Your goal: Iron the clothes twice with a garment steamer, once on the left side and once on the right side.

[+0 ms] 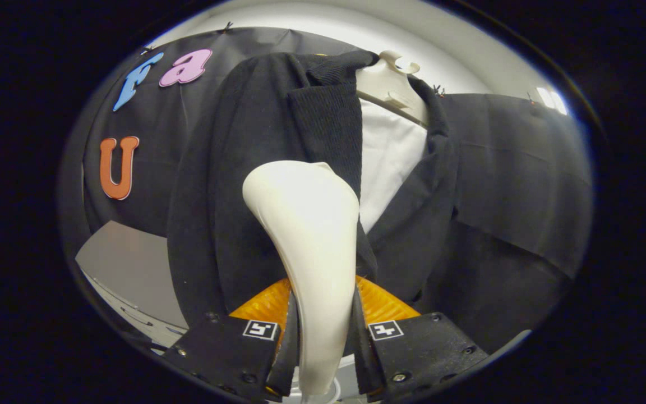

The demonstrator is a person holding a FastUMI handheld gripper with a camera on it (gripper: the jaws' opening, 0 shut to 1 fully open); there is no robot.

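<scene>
- The gripper sits nearest the camera, its two fingers closed in on the handle of the garment steamer; both fingers press on the handle from either side, so the gripper is pinching the steamer and nothing else.
- The steamer's long axis runs forward from between the fingers and upward, the handle narrow where it is held and widening to a broad rounded head that ends just ahead of the fingers; an orange translucent part of the steamer shows behind the handle on both sides.
- To the left of the fingers and lower down, a pale grey table shows beyond the edge of the garment.
- Straight ahead, beyond the steamer head, hangs the dark jacket on a pale hanger; the head lies over the jacket's left-hand front panel and lapel as seen from the gripper, and whether it touches the cloth cannot be told.
- Just right of the steamer head, the jacket's opening shows a white shirt, narrowing downward to where the two fronts meet.
- Further right is the jacket's other front panel, well clear of the steamer head.
- Judged from this, the pass on the left-hand panel is the one in hand; the coming move turns on keeping the head facing that panel and running along it, with the right-hand panel calling for a sideways shift across the shirt opening.
</scene>
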